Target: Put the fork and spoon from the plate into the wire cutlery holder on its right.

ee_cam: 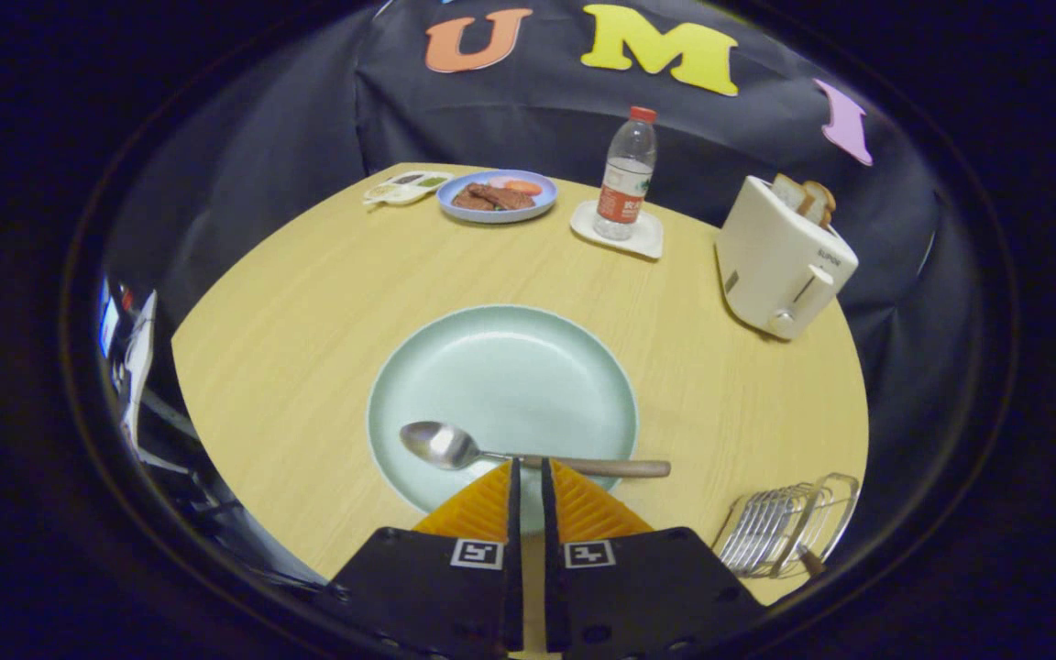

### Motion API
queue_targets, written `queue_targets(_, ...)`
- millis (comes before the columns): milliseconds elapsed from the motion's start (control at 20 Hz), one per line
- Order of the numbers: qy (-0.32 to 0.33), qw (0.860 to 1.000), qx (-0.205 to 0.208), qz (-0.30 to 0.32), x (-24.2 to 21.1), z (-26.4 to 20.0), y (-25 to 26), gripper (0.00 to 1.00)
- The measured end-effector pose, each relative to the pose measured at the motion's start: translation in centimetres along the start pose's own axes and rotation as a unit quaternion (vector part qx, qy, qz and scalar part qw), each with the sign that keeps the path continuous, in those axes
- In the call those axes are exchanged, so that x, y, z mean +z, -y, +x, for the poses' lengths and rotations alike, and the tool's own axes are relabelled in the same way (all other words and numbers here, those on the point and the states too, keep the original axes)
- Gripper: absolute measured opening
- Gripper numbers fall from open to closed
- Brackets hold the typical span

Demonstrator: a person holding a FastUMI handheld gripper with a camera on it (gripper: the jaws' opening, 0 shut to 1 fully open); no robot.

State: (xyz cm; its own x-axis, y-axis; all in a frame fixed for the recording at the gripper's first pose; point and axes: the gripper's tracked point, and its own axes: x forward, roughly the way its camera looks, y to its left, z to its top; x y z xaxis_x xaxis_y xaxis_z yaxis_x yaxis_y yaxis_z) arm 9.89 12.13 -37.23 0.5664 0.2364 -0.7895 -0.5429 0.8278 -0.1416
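A metal spoon (491,452) with a wooden handle lies across the near part of the pale green plate (510,367), bowl to the left and handle reaching over the plate's right rim. My gripper (528,466) is just short of the spoon's thin neck. Its fingers (491,500) are nearly together, a narrow slit is left between them, and nothing is held. The wire cutlery holder (789,527) stands to the right of the fingers near the table's front edge. A brown handle tip (810,561) sticks out of it.
A white toaster (780,261) with bread stands at the right. At the back are a water bottle (624,179) on a white coaster, a blue plate of food (498,195) and a small sauce dish (406,186). The round wooden table (290,302) drops off close to the holder.
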Motion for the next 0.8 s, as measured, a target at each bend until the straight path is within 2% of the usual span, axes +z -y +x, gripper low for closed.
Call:
queue_targets(100, 0.009, 0.998, 0.001, -0.054, 1.0, 0.7, 0.5, 0.22)
queue_targets(150, 0.011, 0.996, 0.004, -0.087, 1.5, 1.1, 0.5, 0.23)
queue_targets(300, 0.004, 0.983, 0.021, -0.183, 1.7, 2.5, 0.5, 0.41)
queue_targets(400, -0.014, 0.974, 0.035, -0.225, 1.0, 3.3, 0.3, 0.49)
queue_targets(600, -0.028, 0.963, 0.040, -0.265, 0.2, 4.3, 0.4, 0.51)
queue_targets(800, -0.049, 0.956, 0.061, -0.284, -0.3, 4.3, -0.3, 0.47)
